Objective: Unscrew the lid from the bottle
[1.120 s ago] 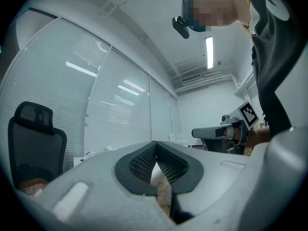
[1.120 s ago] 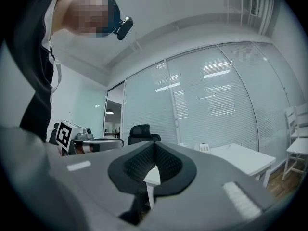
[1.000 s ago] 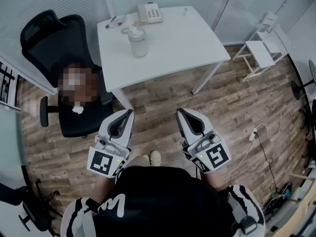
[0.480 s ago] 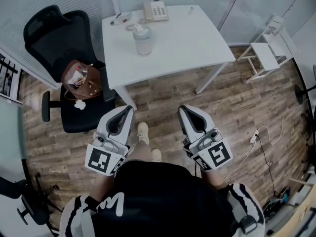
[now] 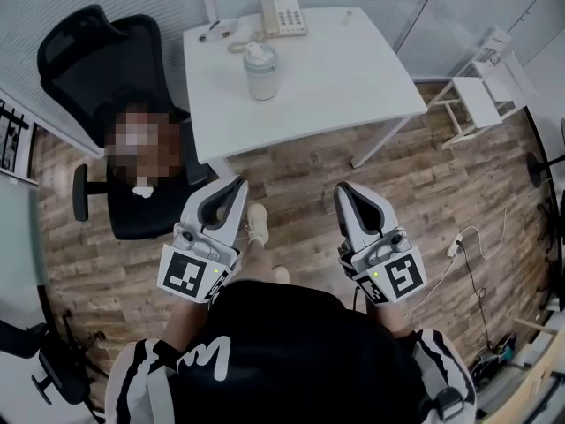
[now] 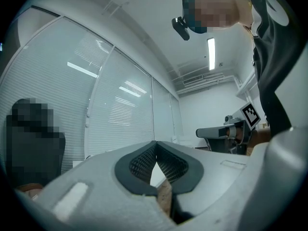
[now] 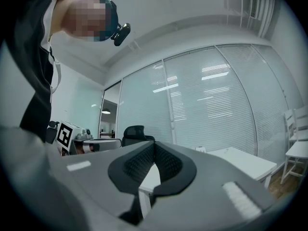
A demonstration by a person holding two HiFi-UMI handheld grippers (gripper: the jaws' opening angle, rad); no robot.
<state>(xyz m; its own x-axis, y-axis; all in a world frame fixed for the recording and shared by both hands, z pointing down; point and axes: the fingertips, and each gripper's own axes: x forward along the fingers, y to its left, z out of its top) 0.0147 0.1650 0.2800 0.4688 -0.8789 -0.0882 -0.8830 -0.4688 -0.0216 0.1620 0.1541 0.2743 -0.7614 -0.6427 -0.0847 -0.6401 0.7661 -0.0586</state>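
Left claw [image 5: 237, 184] and right claw [image 5: 342, 189] advanced toward table [image 5: 335, 69] | both closed, empty | bottle [image 5: 261, 76] lid [image 5: 255, 52] indistinct

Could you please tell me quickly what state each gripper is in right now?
Left gripper: closed, holding nothing.
Right gripper: closed, holding nothing.

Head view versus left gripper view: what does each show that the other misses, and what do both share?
Only the head view: the bottle, lid on, and a phone on the white table. Only the left gripper view: a ceiling light and the camera on the person's head. Both: the left claw and the right claw, each shut with nothing held, and the person's black top.
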